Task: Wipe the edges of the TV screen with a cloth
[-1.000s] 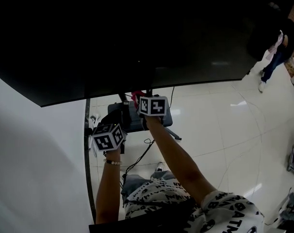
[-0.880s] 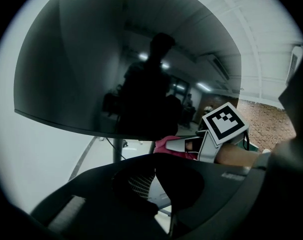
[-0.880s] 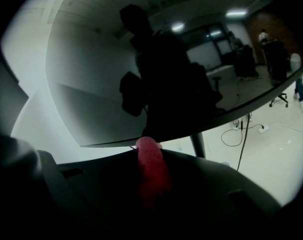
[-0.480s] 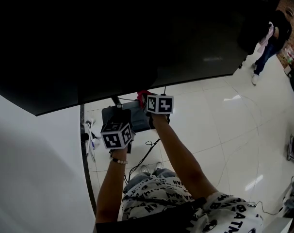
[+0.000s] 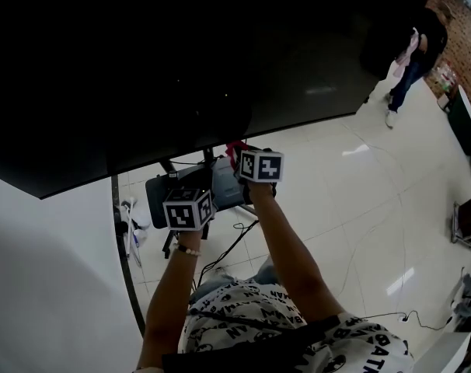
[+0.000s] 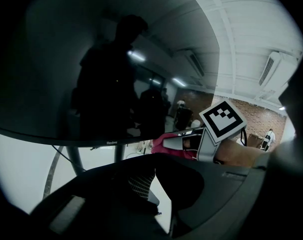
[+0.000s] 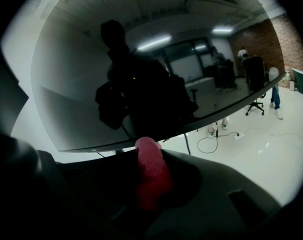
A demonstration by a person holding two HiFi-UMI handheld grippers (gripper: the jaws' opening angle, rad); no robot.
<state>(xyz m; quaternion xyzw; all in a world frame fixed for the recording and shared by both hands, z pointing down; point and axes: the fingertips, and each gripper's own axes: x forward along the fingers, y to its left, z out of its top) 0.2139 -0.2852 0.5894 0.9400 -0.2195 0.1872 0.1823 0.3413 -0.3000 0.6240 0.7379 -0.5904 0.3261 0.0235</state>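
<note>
The TV screen [image 5: 181, 61] stood far, over the floor [image 5: 336, 200]. The right claw [image 7: 152, 181], with the cloth [image 5: 235, 147] between its jaws, sat just under the screen's lower edge. The left claw [image 6: 164, 194] sat just left of it, nearer.

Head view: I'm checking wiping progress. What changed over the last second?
The right gripper, shut on the red cloth, slid slightly rightward along the TV's bottom edge, and the left gripper followed beside it. The cloth is still clamped at that edge, and the left gripper still holds nothing.
</note>
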